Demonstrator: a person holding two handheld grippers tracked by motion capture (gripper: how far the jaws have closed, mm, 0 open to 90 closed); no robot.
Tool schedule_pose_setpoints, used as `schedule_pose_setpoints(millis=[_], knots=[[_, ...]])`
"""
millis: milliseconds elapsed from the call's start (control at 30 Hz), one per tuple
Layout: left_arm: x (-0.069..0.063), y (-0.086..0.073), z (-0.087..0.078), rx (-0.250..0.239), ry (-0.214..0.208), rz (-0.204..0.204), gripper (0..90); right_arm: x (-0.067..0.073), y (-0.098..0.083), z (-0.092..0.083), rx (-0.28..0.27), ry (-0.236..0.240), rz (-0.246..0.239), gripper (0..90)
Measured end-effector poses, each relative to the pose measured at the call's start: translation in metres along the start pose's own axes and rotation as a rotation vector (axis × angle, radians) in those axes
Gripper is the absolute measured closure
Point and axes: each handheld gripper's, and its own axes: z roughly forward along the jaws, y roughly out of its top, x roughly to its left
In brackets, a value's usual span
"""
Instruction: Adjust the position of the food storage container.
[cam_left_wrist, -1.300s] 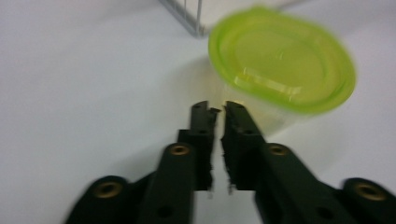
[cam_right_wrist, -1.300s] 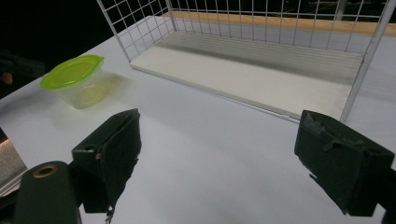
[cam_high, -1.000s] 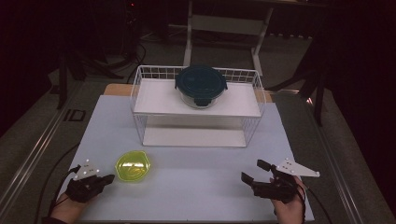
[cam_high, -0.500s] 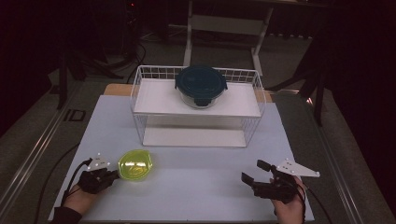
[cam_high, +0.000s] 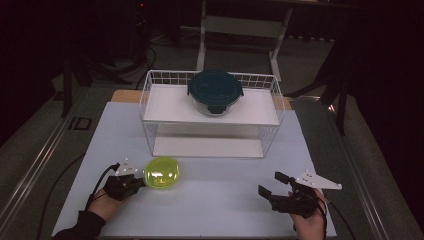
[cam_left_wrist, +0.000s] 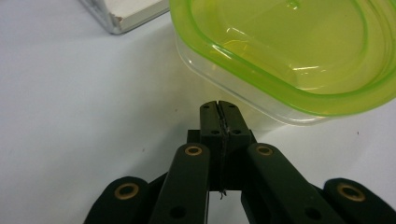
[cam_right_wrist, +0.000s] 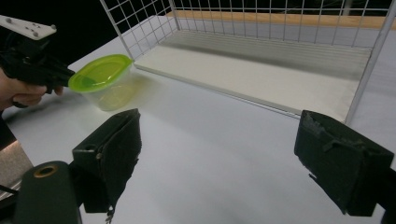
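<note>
Left gripper (cam_high: 134, 183) at lower left of the high view, jaws clenched flat together on nothing, tips just short of the yellow-lidded container (cam_high: 161, 172). In the left gripper view the container (cam_left_wrist: 289, 56) fills the upper right, its clear wall right ahead of the closed tips; contact is likely, but the angle is too shallow to be sure. Container sits on the white table (cam_high: 215, 200), in front of the left end of the wire rack (cam_high: 150, 100). Right gripper (cam_high: 272, 192) at lower right, jaws spread wide, nothing between them.

Step reads as a closed-jaw nudge of the container. Best done low on the wall, below the lid's rim, pushing through the middle so it slides and doesn't spin or tip; slow near the rack's lower shelf (cam_right_wrist: 261, 79).

Against the earlier frames: left gripper has travelled rightward up to the container, which has itself shifted a little right. Right gripper unmoved.
</note>
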Motion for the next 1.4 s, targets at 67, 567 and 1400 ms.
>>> schedule_pose_setpoints(millis=[67,567,1400], knots=[[0.001,0.0,0.0,0.0,-0.002,0.002,89.1,0.0,0.0,-0.001,-0.002,0.0,-0.002,14.3],[0.0,0.007,0.01,-0.006,-0.014,-0.013,89.1,0.0,-0.001,0.0,-0.003,-0.001,-0.006,14.3],[-0.024,0.037,0.044,0.009,-0.073,0.025,89.0,0.0,-0.004,0.001,0.004,0.01,-0.007,14.3]])
